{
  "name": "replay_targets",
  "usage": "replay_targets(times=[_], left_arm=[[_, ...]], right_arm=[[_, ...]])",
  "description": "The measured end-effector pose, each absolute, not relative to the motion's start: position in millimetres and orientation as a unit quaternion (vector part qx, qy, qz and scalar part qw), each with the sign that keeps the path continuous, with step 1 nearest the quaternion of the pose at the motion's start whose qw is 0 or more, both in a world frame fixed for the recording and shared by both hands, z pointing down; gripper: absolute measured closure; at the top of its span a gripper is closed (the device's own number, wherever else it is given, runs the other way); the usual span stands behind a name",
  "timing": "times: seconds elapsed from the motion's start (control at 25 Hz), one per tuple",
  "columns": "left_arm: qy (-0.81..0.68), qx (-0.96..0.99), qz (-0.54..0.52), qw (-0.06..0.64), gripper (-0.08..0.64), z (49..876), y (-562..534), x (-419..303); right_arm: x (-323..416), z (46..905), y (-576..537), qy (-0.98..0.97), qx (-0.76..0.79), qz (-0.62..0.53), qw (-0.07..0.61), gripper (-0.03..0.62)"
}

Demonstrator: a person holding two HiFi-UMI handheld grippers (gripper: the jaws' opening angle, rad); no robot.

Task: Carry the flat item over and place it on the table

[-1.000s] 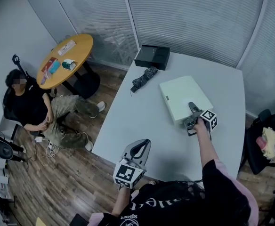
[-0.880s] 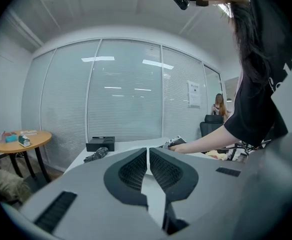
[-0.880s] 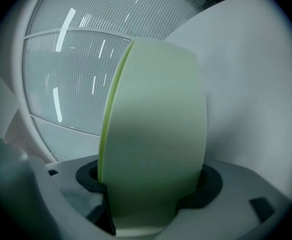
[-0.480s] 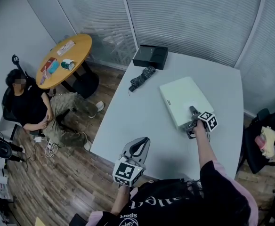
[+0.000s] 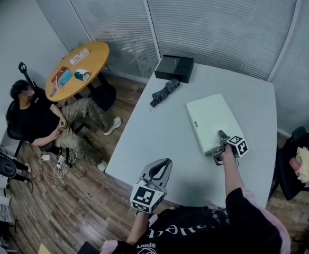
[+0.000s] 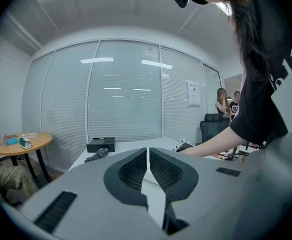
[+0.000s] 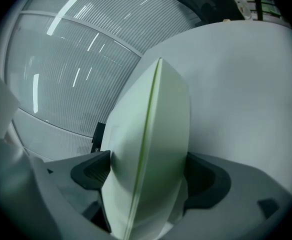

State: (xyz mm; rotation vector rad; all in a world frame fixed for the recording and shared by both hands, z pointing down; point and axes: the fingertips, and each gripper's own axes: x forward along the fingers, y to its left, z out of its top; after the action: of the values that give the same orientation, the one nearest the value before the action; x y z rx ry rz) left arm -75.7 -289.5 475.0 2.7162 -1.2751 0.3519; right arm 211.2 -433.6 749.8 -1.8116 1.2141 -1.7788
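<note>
Jaws of my right gripper (image 5: 221, 137) stand spread wide, having just been opening, and the near edge of the flat white box (image 5: 210, 118) sits between them. In the right gripper view the box fills almost the whole gap, its thin seam running up the middle of the picture, with one dark pad (image 7: 93, 170) close on its left face and the other close on its right; I read the hold as released rather than clamped. From the head view the box lies flat on the pale grey table (image 5: 165, 136), toward the right side and set at a slant to the table's edges, with the gripper angled down onto its near corner. My left gripper (image 5: 163, 164) hovers over the table's near edge, well apart from the box, and its own view shows the jaws pressed together with nothing between them. Farther along the table a folded dark umbrella (image 5: 165, 90) lies apart from the box, and a black box (image 5: 174, 67) rests at the far edge. Off to the left, a round wooden table (image 5: 80, 67) carries a few small items, and a seated person (image 5: 38, 118) is beside it.
</note>
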Motion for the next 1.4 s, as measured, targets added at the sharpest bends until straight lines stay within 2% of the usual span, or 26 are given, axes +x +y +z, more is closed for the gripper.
replay_targets(times=[0.4,0.72,1.16,1.4], left_arm=[[-0.43,0.893,0.115,0.063,0.525,479,-289,-85],[-0.423,0.896,0.115,0.066,0.525,482,-292,-83],[-0.445,0.884,0.12,0.074,0.525,487,-299,-104],[-0.44,0.888,0.114,0.074,0.525,485,-300,-101]], right_arm=[[206,743,-411,0.42,-0.64,-0.621,0.169,0.17],[166,733,-450,0.498,-0.597,-0.613,0.143,0.17],[139,710,-432,0.501,-0.557,-0.638,0.181,0.172],[128,699,-423,0.53,-0.547,-0.626,0.166,0.172]])
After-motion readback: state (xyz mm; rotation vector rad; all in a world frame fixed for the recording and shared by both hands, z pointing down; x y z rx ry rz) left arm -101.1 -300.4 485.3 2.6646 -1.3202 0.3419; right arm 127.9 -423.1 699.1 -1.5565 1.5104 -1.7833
